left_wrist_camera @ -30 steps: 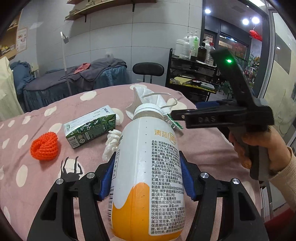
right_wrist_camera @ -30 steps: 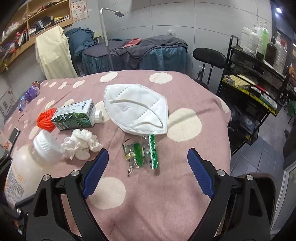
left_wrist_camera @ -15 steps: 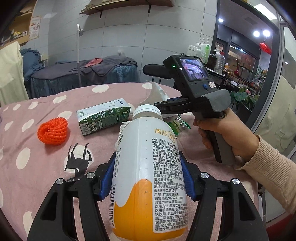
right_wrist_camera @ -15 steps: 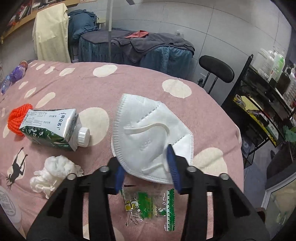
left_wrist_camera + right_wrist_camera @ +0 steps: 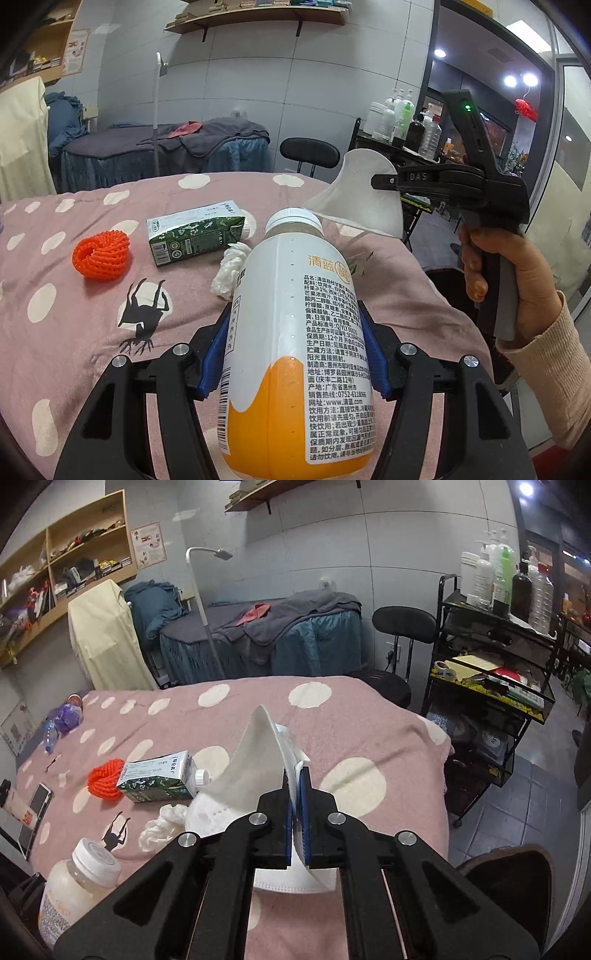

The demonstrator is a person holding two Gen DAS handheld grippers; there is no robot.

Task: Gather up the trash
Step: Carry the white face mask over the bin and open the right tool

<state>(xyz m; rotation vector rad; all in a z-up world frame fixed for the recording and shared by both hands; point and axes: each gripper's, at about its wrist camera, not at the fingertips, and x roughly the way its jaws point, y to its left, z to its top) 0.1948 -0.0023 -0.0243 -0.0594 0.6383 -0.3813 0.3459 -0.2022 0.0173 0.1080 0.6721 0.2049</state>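
Observation:
My left gripper (image 5: 293,354) is shut on a white and orange drink bottle (image 5: 295,332) and holds it above the pink dotted table (image 5: 74,332); the bottle also shows in the right wrist view (image 5: 77,886). My right gripper (image 5: 297,797) is shut on a white face mask (image 5: 255,771) lifted off the table; the mask also shows in the left wrist view (image 5: 358,199). On the table lie a green carton (image 5: 192,232), an orange net (image 5: 101,253) and a crumpled white tissue (image 5: 231,271).
A snack wrapper (image 5: 356,264) peeks out behind the bottle. A phone (image 5: 35,812) and a purple bottle (image 5: 62,718) lie at the table's left. A black stool (image 5: 402,627) and a loaded black cart (image 5: 491,679) stand beyond the table's right edge.
My right gripper closed on the face mask and lifted it off the table. My left gripper kept hold of the bottle and shifted slightly.

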